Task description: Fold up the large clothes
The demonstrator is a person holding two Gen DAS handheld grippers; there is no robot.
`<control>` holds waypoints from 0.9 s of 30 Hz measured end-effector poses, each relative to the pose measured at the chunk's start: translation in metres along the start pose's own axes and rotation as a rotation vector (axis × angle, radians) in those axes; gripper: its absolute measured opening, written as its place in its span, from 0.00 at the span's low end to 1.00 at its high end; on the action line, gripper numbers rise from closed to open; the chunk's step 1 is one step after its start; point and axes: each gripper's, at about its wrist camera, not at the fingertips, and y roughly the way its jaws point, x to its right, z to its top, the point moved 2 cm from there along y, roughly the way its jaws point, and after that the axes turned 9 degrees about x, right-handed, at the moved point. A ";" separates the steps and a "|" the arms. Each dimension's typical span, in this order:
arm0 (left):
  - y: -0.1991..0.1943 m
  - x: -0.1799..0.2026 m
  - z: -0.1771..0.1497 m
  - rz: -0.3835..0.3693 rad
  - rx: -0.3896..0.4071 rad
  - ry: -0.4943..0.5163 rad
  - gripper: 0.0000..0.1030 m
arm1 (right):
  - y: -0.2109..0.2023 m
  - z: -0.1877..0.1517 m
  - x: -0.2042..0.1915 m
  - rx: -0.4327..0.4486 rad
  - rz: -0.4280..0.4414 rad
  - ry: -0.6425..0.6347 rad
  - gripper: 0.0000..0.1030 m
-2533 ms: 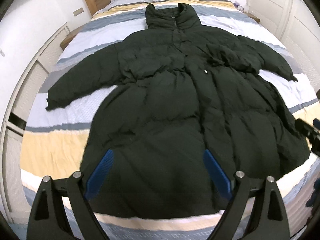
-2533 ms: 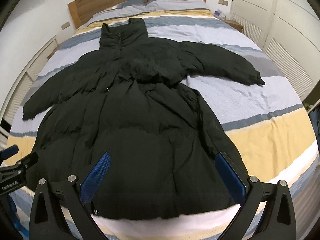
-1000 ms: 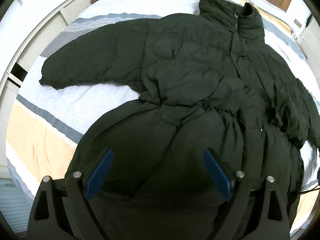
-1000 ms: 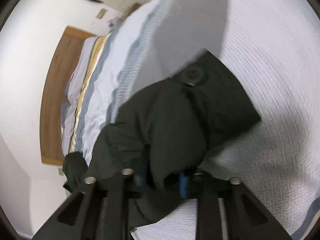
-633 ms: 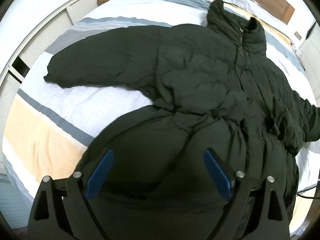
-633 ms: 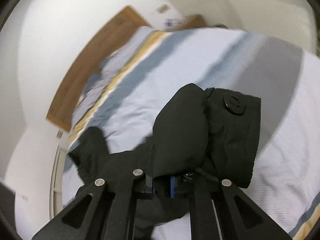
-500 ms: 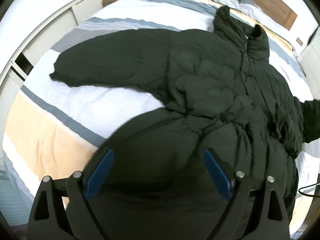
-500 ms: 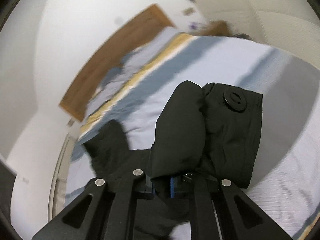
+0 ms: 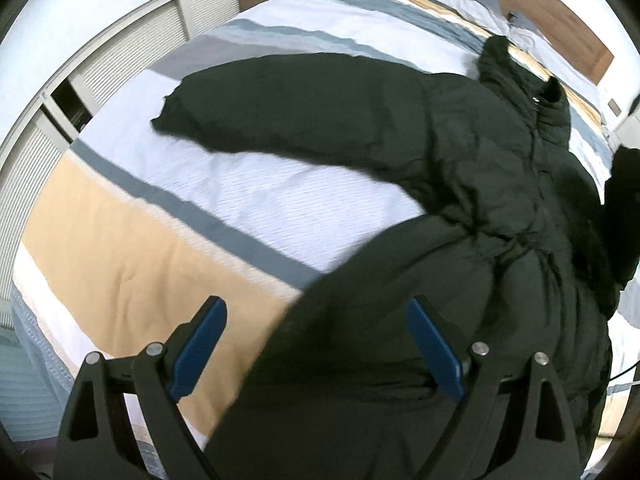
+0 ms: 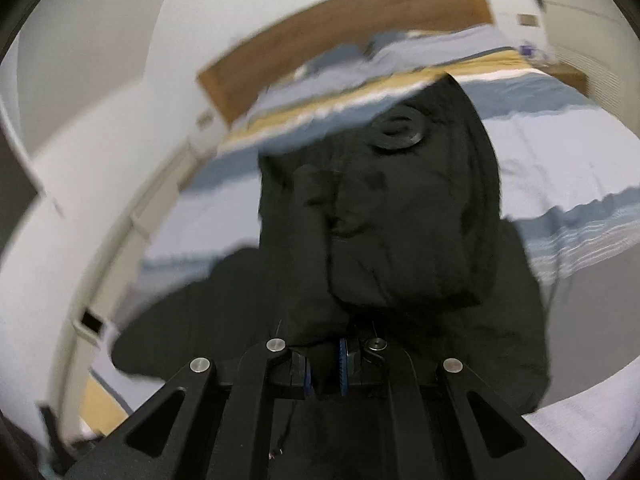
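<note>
A black coat point(image 9: 460, 184) lies across a striped bed point(image 9: 120, 248) beside louvred cupboards point(image 9: 132, 44); left gripper point(image 9: 316, 352) spread wide above its hem, right gripper point(image 10: 325, 374) pinching a cuff point(image 10: 400, 216) aloft

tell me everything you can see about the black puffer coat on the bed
The long black quilted puffer coat lies front up on the striped bedspread, its high collar toward the wooden headboard. The fabric looks matte, padded and wrinkled, closed down the front. One sleeve lies stretched flat to the side. The other sleeve's cuff, with a round black button, is lifted off the bed, pinched in the right gripper. The left gripper hovers open above the hem.
</note>
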 end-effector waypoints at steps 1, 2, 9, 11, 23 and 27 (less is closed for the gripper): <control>0.001 -0.008 -0.001 0.003 -0.001 -0.006 0.89 | 0.011 -0.013 -0.014 -0.035 -0.006 -0.039 0.10; 0.002 -0.015 -0.002 0.005 -0.003 -0.012 0.89 | 0.013 -0.026 -0.025 -0.059 -0.008 -0.064 0.10; 0.008 -0.058 -0.009 0.022 -0.014 -0.053 0.89 | 0.070 -0.101 -0.064 -0.239 -0.058 -0.175 0.11; 0.008 -0.067 -0.010 0.024 -0.012 -0.064 0.89 | 0.079 -0.109 -0.067 -0.263 -0.078 -0.188 0.15; 0.013 -0.064 0.001 -0.045 -0.006 -0.077 0.89 | 0.064 -0.122 -0.095 -0.282 -0.003 -0.183 0.50; 0.017 -0.044 0.008 -0.089 -0.007 -0.072 0.89 | 0.043 -0.113 -0.091 -0.255 0.009 -0.174 0.50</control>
